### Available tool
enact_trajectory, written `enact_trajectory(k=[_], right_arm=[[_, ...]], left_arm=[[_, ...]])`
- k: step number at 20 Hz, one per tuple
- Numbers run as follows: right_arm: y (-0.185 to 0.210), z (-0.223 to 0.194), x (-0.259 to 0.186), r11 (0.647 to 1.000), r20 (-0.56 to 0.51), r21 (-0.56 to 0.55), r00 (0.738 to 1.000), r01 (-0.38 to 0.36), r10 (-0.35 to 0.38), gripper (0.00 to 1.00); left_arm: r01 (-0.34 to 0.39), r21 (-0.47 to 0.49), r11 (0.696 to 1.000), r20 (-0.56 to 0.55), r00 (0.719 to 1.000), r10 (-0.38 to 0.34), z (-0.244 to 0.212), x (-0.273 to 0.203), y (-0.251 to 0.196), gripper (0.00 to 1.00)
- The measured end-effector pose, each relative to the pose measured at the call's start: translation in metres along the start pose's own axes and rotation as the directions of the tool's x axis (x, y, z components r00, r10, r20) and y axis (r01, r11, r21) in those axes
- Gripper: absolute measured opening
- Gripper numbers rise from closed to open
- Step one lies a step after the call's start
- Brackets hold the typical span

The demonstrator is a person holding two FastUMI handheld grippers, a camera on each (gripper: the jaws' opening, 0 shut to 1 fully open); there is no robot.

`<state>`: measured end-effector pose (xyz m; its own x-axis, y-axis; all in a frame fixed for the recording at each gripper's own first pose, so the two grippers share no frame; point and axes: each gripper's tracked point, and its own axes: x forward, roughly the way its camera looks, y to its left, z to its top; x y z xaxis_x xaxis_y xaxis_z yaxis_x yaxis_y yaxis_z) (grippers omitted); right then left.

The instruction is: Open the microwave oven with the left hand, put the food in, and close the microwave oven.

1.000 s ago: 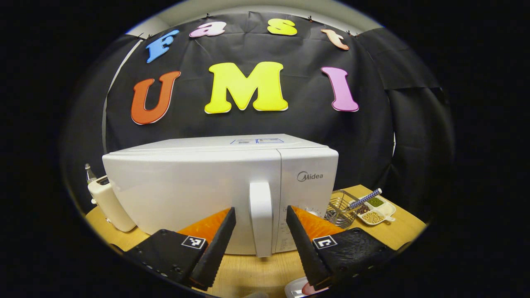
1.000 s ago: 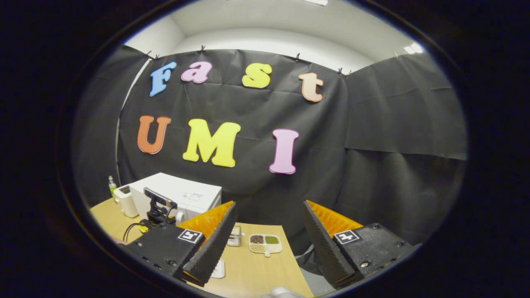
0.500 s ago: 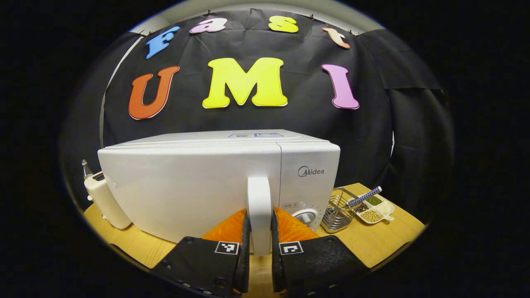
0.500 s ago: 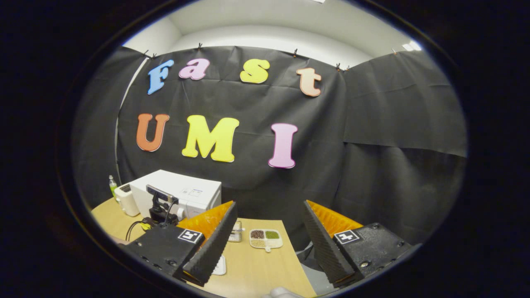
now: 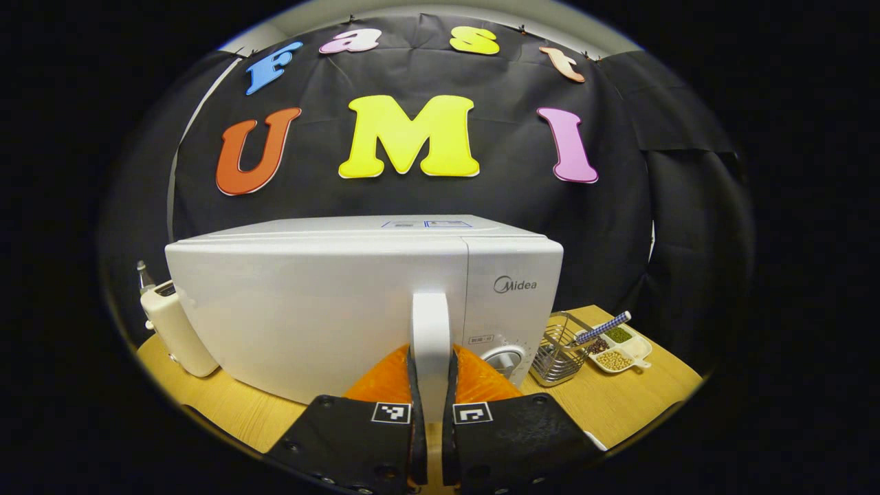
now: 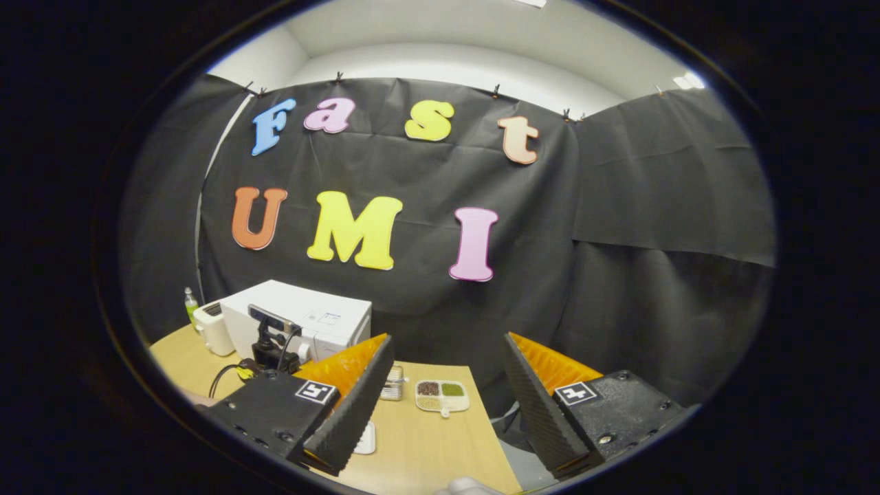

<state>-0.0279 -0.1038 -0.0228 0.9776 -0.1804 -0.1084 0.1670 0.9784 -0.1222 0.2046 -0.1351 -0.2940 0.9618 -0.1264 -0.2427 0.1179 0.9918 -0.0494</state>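
Left gripper view. Directly ahead of you stands the white microwave oven [image 5: 357,302] on the wooden tabletop [image 5: 619,399], its door flush with the body. Your left claw [image 5: 430,412] is pinching the vertical white door handle [image 5: 430,344], one black finger [image 5: 414,399] pressed on each side of it, orange ribbed backing showing behind them. To the right of the handle sits the control panel with a round knob [image 5: 504,359]. Just beside the oven on that side is a wire basket [image 5: 560,350], and next to it a white divided dish [image 5: 619,349] of beans, with a patterned stick [image 5: 605,327] lying across from basket to dish. At the oven's other end stands a cream toaster [image 5: 177,330], touching or nearly touching the oven wall.

Right gripper view. Your right claw [image 6: 443,405] hangs spread wide above the tabletop [image 6: 426,447], gripping nothing. Far off to the left you see the microwave oven [image 6: 309,320], with the left gripper's camera mount [image 6: 271,340] in front of it. The toaster [image 6: 212,328] and a small green bottle [image 6: 188,302] stand beyond it. The divided dish [image 6: 442,395] lies between your fingers' lines, well apart from them.
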Motion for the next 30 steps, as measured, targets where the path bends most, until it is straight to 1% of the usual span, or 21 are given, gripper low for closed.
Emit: enact_trajectory(k=[2, 5, 7, 10, 11, 12, 13, 14, 15, 17, 18, 19, 20, 21, 22, 23, 29, 30], right_arm=[[0.000, -0.001, -0.001, 1.000, -0.002, 0.003, 1.000, -0.004, 0.004, 1.00], [0.000, -0.007, -0.002, 1.000, -0.009, -0.012, 1.000, -0.006, 0.006, 1.00], [0.002, -0.008, -0.004, 1.000, -0.011, -0.010, 1.000, -0.015, 0.015, 1.00], [0.013, -0.010, -0.005, 0.999, -0.011, 0.011, 0.999, -0.050, 0.050, 1.00], [0.016, -0.010, -0.006, 0.998, -0.011, 0.011, 0.998, -0.061, 0.061, 1.00], [0.018, -0.008, -0.007, 0.997, -0.005, 0.013, 0.997, -0.073, 0.073, 1.00], [0.021, -0.007, -0.009, 0.996, -0.002, 0.011, 0.996, -0.085, 0.085, 1.00], [0.023, -0.007, -0.010, 0.996, 0.001, 0.007, 0.996, -0.094, 0.094, 0.96], [0.024, -0.006, -0.013, 0.995, 0.005, 0.003, 0.995, -0.101, 0.101, 1.00], [0.028, -0.002, -0.018, 0.993, 0.015, -0.002, 0.993, -0.119, 0.119, 1.00], [0.029, -0.002, -0.020, 0.992, 0.017, -0.006, 0.992, -0.128, 0.128, 0.96], [0.032, -0.002, -0.021, 0.990, 0.020, -0.010, 0.990, -0.138, 0.138, 1.00], [0.034, -0.003, -0.021, 0.989, 0.019, -0.012, 0.989, -0.148, 0.148, 1.00], [0.036, -0.003, -0.021, 0.987, 0.019, -0.009, 0.987, -0.161, 0.161, 1.00], [0.041, -0.003, -0.020, 0.985, 0.019, 0.000, 0.984, -0.175, 0.175, 0.96], [0.045, -0.005, -0.019, 0.982, 0.016, 0.011, 0.982, -0.190, 0.189, 1.00], [0.087, -0.014, -0.013, 0.962, 0.004, 0.029, 0.962, -0.273, 0.273, 1.00], [0.095, -0.016, -0.012, 0.958, -0.001, 0.030, 0.959, -0.284, 0.284, 0.96]], left_arm=[[0.000, -0.008, 1.000, -0.017, 1.000, 0.000, -0.004, -0.006, 0.000, 0.08], [0.006, 0.017, 1.000, 0.018, 1.000, -0.006, -0.007, -0.034, 0.003, 0.08], [0.026, 0.016, 1.000, 0.017, 1.000, -0.026, -0.012, -0.051, 0.006, 0.08], [0.023, 0.021, 1.000, -0.009, 1.000, -0.023, -0.017, -0.070, 0.012, 0.10], [0.019, 0.014, 1.000, -0.013, 1.000, -0.018, -0.018, -0.076, 0.015, 0.12], [0.002, 0.013, 1.000, -0.023, 1.000, -0.002, -0.019, -0.082, 0.019, 0.20], [-0.017, 0.015, 1.000, -0.030, 0.999, 0.018, -0.020, -0.089, 0.025, 0.22], [-0.037, 0.017, 0.999, -0.032, 0.999, 0.037, -0.021, -0.092, 0.031, 0.30], [-0.055, 0.013, 0.998, -0.032, 0.998, 0.055, -0.020, -0.096, 0.038, 0.30], [-0.065, -0.006, 0.998, -0.040, 0.997, 0.065, -0.019, -0.102, 0.045, 0.60], [-0.074, -0.005, 0.997, -0.044, 0.996, 0.074, -0.019, -0.108, 0.049, 0.75], [-0.082, 0.003, 0.997, -0.044, 0.996, 0.082, -0.019, -0.114, 0.053, 0.70], [-0.094, 0.012, 0.995, -0.042, 0.995, 0.095, -0.018, -0.122, 0.057, 0.86], [-0.107, 0.020, 0.994, -0.035, 0.994, 0.107, -0.017, -0.130, 0.062, 0.86], [-0.114, 0.022, 0.993, -0.032, 0.993, 0.115, -0.017, -0.139, 0.065, 0.87], [-0.121, 0.021, 0.992, -0.033, 0.992, 0.121, -0.018, -0.147, 0.069, 0.87], [-0.159, 0.055, 0.986, -0.057, 0.985, 0.162, -0.027, -0.197, 0.103, 0.88], [-0.169, 0.055, 0.984, -0.062, 0.983, 0.172, -0.029, -0.205, 0.110, 0.88]])
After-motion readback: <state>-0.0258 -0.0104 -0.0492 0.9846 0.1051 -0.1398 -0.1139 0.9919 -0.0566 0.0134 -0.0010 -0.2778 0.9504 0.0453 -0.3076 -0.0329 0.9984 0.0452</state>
